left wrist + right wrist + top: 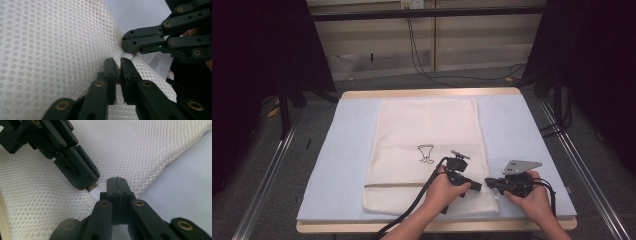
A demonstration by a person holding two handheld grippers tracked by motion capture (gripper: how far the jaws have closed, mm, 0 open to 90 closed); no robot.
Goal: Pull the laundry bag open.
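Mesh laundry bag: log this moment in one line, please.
mesh laundry bag flat on blue mat | left gripper on zipper pull at near right corner | right gripper shut on bag edge

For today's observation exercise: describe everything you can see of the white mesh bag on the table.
The mesh bag is a cream-white rectangle of honeycomb netting, lying flat on the pale blue mat, with a small black drawing near its middle. At its near right corner, the left claw and right claw both pinch its edge by a brass zip piece.
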